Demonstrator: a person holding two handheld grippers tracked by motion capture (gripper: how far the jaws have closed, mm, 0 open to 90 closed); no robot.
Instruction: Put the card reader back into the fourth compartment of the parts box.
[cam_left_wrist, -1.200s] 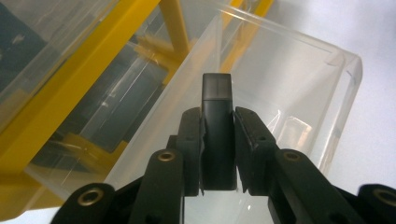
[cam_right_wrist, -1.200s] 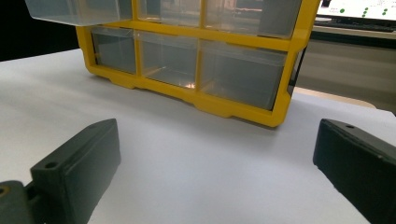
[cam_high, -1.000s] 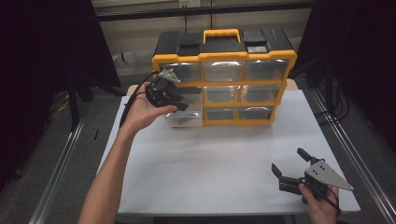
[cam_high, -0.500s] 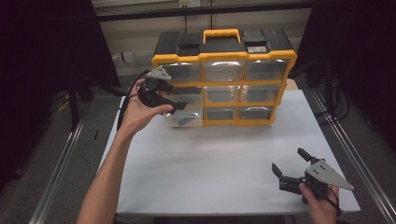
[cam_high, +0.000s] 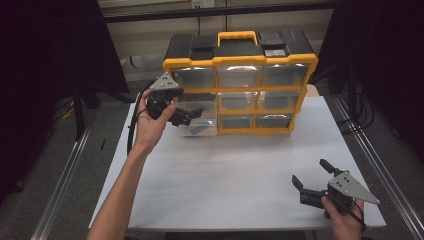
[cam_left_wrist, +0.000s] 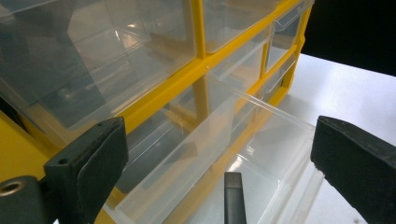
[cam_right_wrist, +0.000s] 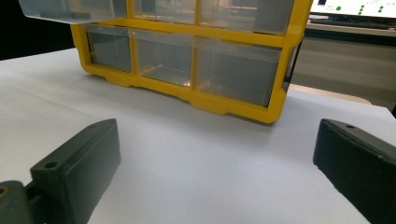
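Observation:
A yellow and black organizer (cam_high: 240, 90) with clear drawers stands at the back of the white table (cam_high: 225, 175). Its middle-left drawer (cam_high: 197, 125) is pulled out, seen close in the left gripper view as the open drawer (cam_left_wrist: 266, 154). A small dark stick (cam_left_wrist: 233, 196) lies inside it. My left gripper (cam_high: 192, 116) hovers just over that drawer; its jaws have just been opening and now stand wide in the left gripper (cam_left_wrist: 219, 130) view, with nothing pressed between them. My right gripper (cam_high: 310, 171) is open near the front right corner, and the right gripper (cam_right_wrist: 217, 135) faces the organizer (cam_right_wrist: 187, 60).
The organizer's other drawers are pushed in and look empty. A black cable (cam_high: 132, 125) trails from the left gripper off the table's left edge. Metal rails (cam_high: 65, 175) run along both sides of the table. Bare white surface lies between the organizer and my right gripper.
The left gripper's jaws have spread from nearly closed to wide apart, and the hand has drifted slightly left. The right gripper has kept still.

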